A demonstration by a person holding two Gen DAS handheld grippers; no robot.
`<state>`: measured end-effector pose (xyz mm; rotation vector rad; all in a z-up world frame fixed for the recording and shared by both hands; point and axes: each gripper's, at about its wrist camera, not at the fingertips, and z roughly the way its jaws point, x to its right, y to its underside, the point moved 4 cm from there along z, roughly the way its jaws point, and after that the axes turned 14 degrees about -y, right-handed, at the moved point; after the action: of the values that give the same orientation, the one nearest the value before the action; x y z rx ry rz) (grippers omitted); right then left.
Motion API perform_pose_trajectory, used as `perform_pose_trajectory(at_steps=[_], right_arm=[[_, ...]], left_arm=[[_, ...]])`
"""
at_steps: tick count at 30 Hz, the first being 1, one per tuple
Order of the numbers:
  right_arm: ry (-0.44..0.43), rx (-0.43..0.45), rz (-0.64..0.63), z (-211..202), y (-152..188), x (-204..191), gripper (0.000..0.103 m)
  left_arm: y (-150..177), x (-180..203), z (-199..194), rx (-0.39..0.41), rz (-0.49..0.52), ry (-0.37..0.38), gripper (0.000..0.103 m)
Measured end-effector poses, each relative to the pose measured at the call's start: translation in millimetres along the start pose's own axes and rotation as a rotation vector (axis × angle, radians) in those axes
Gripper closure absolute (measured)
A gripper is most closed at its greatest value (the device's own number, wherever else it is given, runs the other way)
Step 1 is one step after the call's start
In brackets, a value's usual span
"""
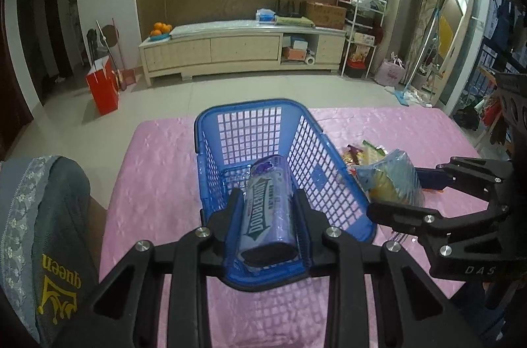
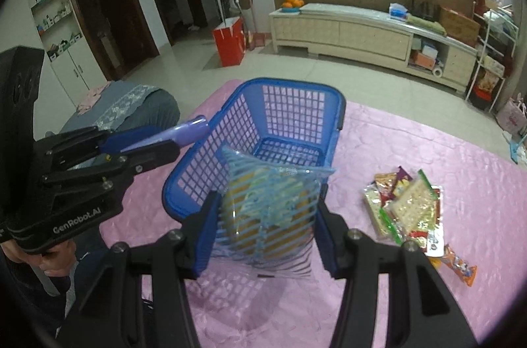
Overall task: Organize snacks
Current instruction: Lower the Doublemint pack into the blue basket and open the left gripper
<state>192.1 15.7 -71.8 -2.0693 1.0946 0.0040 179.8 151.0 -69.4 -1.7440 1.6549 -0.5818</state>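
Observation:
My left gripper [image 1: 268,200] is shut on a purple Doublemint gum pack [image 1: 268,209] and holds it lengthwise over the near end of a blue mesh basket [image 1: 243,105]. In the right wrist view the same gripper [image 2: 178,139] and pack [image 2: 192,130] hang at the basket's left rim [image 2: 290,84]. My right gripper [image 2: 267,203] is shut on a clear blue-striped bag of yellow snacks [image 2: 266,209], just in front of the basket's near corner. From the left wrist view that gripper [image 1: 398,195] and bag [image 1: 392,180] sit right of the basket.
A pile of loose snack packets [image 2: 405,206] lies on the pink tablecloth [image 2: 428,150] right of the basket, with an orange packet [image 2: 457,265] nearer me. A grey covered chair back [image 1: 42,232] stands at the table's left. A red bag [image 1: 103,88] sits on the floor beyond.

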Motion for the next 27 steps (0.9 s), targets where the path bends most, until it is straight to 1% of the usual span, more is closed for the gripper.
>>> perform_pose_trajectory(at_steps=[7,12,13,14,15,16,17,21,25,27], right_arm=[[0.0,-0.036,0.028,15,5,17,0.045],[0.001,-0.037,0.044,16,5,24,0.045],[0.001,-0.036,0.049,15,6,26,0.045],[0.001,-0.036,0.053,15,5,27,0.045],[0.001,-0.036,0.056,13,6,28,0.045],[0.001,-0.033,0.057,12,6,28,0.045],[0.001,-0.031,0.058,9,6,28,0.045],[-0.005,-0.009,0.069,-1,3,28,0.045],[-0.018,0.01,0.071,-10,-2,24,0.045],[-0.025,0.012,0.058,-12,-5,19,0.045]], left_arm=[[8,-2,40,-0.067,-0.014,0.003,0.074],[13,-3,54,-0.09,-0.008,-0.025,0.074],[13,-4,55,-0.097,-0.01,-0.044,0.072],[13,-5,54,-0.099,-0.011,-0.056,0.062],[12,-4,53,-0.099,-0.012,-0.061,0.056],[11,-6,49,-0.094,-0.018,-0.065,0.046],[11,-7,46,-0.087,-0.025,-0.061,0.042],[7,-14,31,-0.069,-0.051,-0.04,0.039],[4,-21,12,-0.049,-0.071,-0.056,0.038],[4,-26,7,-0.042,-0.08,-0.062,0.034]])
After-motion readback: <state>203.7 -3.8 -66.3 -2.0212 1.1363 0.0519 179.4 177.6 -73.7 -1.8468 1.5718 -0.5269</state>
